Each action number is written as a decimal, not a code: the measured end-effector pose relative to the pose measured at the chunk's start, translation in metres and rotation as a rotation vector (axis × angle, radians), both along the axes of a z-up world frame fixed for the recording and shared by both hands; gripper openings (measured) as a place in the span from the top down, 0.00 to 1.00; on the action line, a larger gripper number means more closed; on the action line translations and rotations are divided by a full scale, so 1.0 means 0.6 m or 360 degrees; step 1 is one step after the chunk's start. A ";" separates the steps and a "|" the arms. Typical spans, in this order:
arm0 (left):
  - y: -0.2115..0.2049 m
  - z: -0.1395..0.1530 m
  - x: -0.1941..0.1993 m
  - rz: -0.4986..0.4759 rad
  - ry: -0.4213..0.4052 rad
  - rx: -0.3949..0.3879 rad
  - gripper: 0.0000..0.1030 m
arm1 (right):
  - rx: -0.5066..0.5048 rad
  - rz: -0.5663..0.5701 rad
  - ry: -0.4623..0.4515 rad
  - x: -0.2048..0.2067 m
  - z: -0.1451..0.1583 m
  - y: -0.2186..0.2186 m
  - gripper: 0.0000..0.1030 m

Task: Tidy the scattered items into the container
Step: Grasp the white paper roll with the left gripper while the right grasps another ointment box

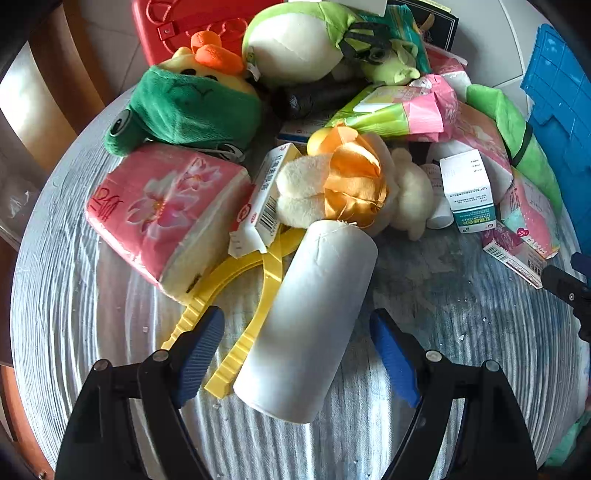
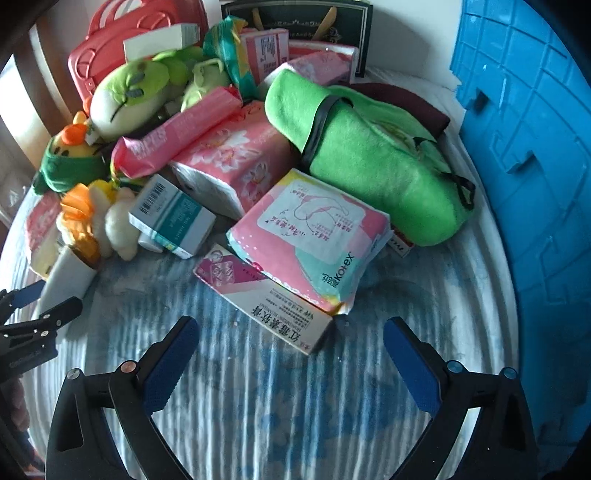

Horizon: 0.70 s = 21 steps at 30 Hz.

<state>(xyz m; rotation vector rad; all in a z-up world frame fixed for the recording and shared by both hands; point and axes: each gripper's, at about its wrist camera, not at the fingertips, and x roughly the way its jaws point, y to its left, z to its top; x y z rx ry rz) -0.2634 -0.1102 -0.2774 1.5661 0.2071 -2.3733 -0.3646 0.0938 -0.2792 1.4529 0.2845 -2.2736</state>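
A pile of items lies on a round table. My left gripper (image 1: 297, 328) is open, its blue pads on either side of a white roll (image 1: 308, 321) that lies across yellow plastic tongs (image 1: 236, 314); the pads do not touch the roll. My right gripper (image 2: 291, 336) is open just before a pink and white medicine box (image 2: 266, 299) and a pink Kotex pack (image 2: 314, 236). The blue container (image 2: 528, 155) stands at the right edge, also in the left wrist view (image 1: 561, 92). The left gripper (image 2: 33, 317) shows at the left of the right wrist view.
The pile holds a pink tissue pack (image 1: 162, 210), a green frog plush (image 1: 181, 107), a cream and orange plush (image 1: 347, 184), a teal and white box (image 1: 469, 188), a long green plush (image 2: 384, 162) and a red plastic case (image 1: 173, 26). Striped cloth (image 2: 295, 406) covers the table.
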 end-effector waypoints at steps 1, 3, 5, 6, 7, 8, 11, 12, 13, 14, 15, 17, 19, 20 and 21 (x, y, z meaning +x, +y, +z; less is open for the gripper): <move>0.002 -0.006 -0.002 -0.0003 -0.0013 0.0009 0.22 | 0.0002 0.0003 0.0003 -0.004 -0.005 -0.001 0.01; 0.006 -0.016 -0.005 0.0000 -0.0031 0.0000 0.23 | 0.0007 0.0007 0.0020 -0.013 -0.016 -0.003 0.01; 0.009 -0.019 -0.005 0.0008 -0.0025 -0.0016 0.24 | -0.0008 0.0019 0.0010 -0.021 -0.027 -0.006 0.01; 0.011 -0.018 -0.005 0.0018 -0.0019 -0.0015 0.27 | -0.0024 0.0025 -0.0005 -0.023 -0.033 -0.007 0.01; 0.012 -0.016 -0.004 0.0027 -0.0012 -0.0021 0.34 | -0.0036 0.0034 -0.0027 -0.023 -0.037 -0.009 0.03; 0.015 -0.014 -0.004 0.0032 -0.0007 -0.0030 0.39 | -0.0046 0.0050 -0.0047 -0.020 -0.040 -0.013 0.19; 0.024 -0.011 -0.001 0.0027 -0.0014 -0.0018 0.45 | -0.0041 0.0085 -0.0074 0.000 -0.038 -0.022 0.51; 0.027 -0.009 0.002 0.0025 -0.0016 0.0007 0.47 | -0.0062 0.0099 -0.0105 0.006 -0.035 -0.023 0.57; 0.031 -0.007 0.005 0.0026 -0.0020 0.0042 0.49 | -0.0091 0.0120 -0.0150 0.011 -0.034 -0.023 0.60; 0.035 -0.004 0.008 0.0027 -0.0020 0.0068 0.50 | -0.0119 0.0153 -0.0193 0.017 -0.032 -0.025 0.62; 0.039 -0.001 0.011 0.0024 -0.0014 0.0083 0.52 | -0.0139 0.0192 -0.0221 0.024 -0.028 -0.027 0.62; 0.045 0.003 0.013 0.0017 -0.0006 0.0088 0.52 | -0.0151 0.0256 -0.0220 0.037 -0.018 -0.034 0.61; 0.046 0.002 0.012 0.0020 -0.0009 0.0078 0.52 | -0.0148 0.0273 -0.0189 0.041 -0.010 -0.039 0.59; 0.047 0.001 0.010 0.0020 -0.0010 0.0070 0.52 | -0.0147 0.0274 -0.0172 0.040 -0.008 -0.041 0.59; 0.047 0.000 0.008 0.0021 -0.0012 0.0065 0.52 | -0.0139 0.0269 -0.0150 0.036 -0.007 -0.044 0.59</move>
